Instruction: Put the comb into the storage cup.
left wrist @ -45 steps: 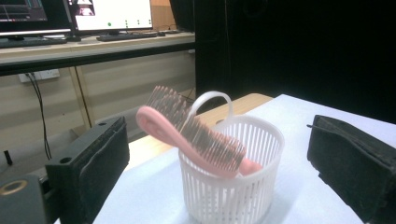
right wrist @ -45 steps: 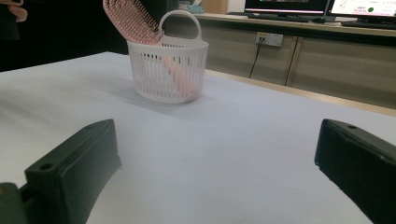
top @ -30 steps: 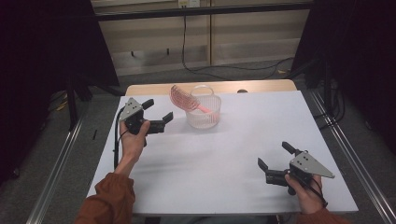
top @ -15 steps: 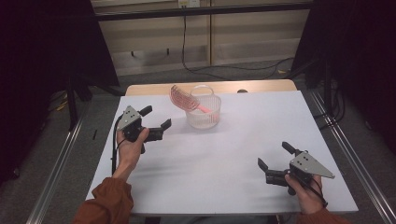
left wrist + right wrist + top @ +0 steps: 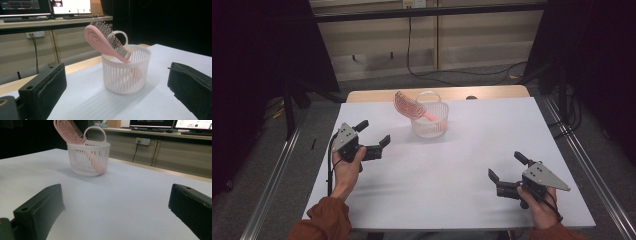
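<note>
A: Left side first. What was there?

B: Left gripper (image 5: 373,134), black two-jaw w/ grey plate, held over the white foam-covered table (image 5: 452,175) near its left edge, jaws wide apart, nothing btwn them. It pointed toward the basket.

A: And mid-table?

B: White slotted plastic basket w/ loop handle (image 5: 430,120) stood upright near the far edge, just left of centre. Pink plastic hairbrush (image 5: 407,105) sat in it handle-down, head tilted out over the rim to the left, bristles facing up and back. In the left gripper view the basket (image 5: 126,71) was between the jaws but well ahead, not touched.

A: Right side?

B: Right gripper (image 5: 506,173), same type, near the front-right corner, low over the surface. Jaws apart, empty. Well apart from the basket.
</note>
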### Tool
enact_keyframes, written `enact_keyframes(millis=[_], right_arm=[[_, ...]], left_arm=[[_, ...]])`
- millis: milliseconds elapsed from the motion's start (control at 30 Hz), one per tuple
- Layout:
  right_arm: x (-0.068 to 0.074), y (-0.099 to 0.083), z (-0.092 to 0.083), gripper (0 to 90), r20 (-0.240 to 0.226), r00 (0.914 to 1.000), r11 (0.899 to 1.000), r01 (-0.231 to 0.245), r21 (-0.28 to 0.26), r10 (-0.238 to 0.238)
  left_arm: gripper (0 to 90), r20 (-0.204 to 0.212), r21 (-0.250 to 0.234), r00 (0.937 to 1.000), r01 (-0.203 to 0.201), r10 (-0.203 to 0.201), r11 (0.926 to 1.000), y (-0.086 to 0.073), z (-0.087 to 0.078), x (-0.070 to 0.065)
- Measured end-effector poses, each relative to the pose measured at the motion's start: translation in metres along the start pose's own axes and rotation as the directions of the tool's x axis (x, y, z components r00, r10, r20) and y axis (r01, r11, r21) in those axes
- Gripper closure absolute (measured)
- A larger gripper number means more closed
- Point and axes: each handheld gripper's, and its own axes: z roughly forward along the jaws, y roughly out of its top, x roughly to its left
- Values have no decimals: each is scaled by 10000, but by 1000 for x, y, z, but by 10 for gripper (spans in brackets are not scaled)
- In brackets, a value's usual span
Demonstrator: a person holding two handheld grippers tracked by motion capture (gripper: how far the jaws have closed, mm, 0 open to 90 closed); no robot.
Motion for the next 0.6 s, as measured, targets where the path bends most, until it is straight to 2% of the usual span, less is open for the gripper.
enact_keyframes(millis=[133, 200, 300, 400, 600], right_arm=[[1, 0, 0, 0, -16, 10000, 10000, 2, 19, -2], [0, 0, 0, 0, 9, 10000, 10000, 2, 33, -2], [1, 0, 0, 0, -11, 10000, 10000, -14, 15, 14], [1, 0, 0, 0, 16, 10000, 10000, 0, 14, 0], [1, 0, 0, 0, 10, 10000, 10000, -6, -13, 6]], left_arm=[[21, -55, -84, 10000, -21, 21, 10000, -1, -7, -2], [22, 20, -2, 10000, 35, -35, 10000, -5, -10, -3], [22, -93, 182, 9999, 82, -80, 9998, -9, -15, -3], [21, -291, 120, 9993, 248, -245, 9996, -11, -20, -3], [22, -268, 79, 9994, 220, -217, 9997, -16, -31, -4]])
